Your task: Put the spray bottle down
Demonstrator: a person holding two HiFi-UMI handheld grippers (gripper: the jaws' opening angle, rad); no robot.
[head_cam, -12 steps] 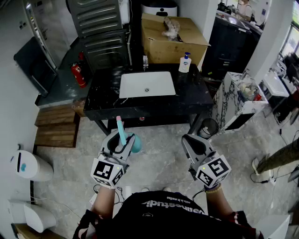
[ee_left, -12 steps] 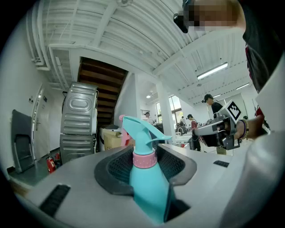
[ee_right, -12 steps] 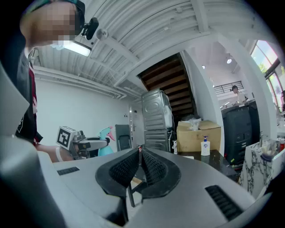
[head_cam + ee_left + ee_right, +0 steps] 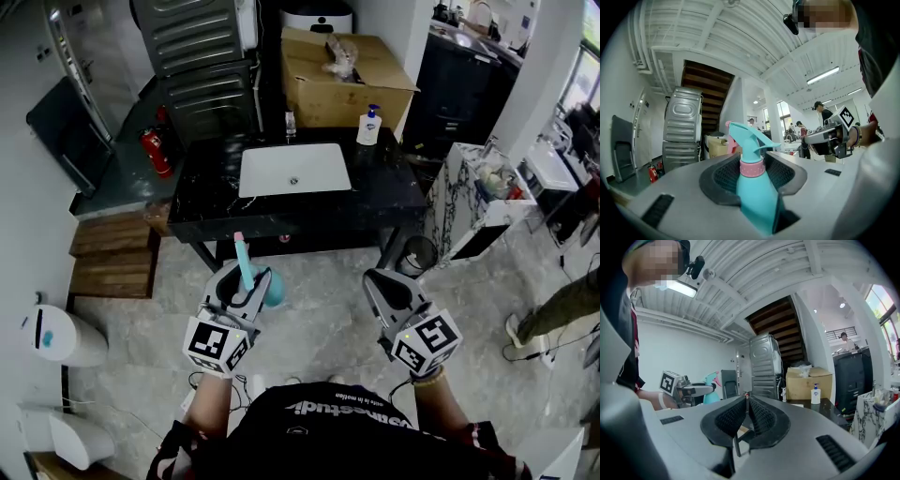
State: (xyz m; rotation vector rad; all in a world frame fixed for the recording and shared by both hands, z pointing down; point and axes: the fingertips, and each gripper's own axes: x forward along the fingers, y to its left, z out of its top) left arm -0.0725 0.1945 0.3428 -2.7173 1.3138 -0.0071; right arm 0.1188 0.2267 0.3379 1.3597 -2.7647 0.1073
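Spray bottle point(image 4: 757, 192) was not yet down: left gripper point(image 4: 246, 281) jaws clamped it, short of the surface point(image 4: 206, 202); right gripper point(image 4: 746, 401) jaws closed, empty.

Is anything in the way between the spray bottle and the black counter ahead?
Nothing visible: only floor lies between the bottle, held by the left gripper, and the counter.
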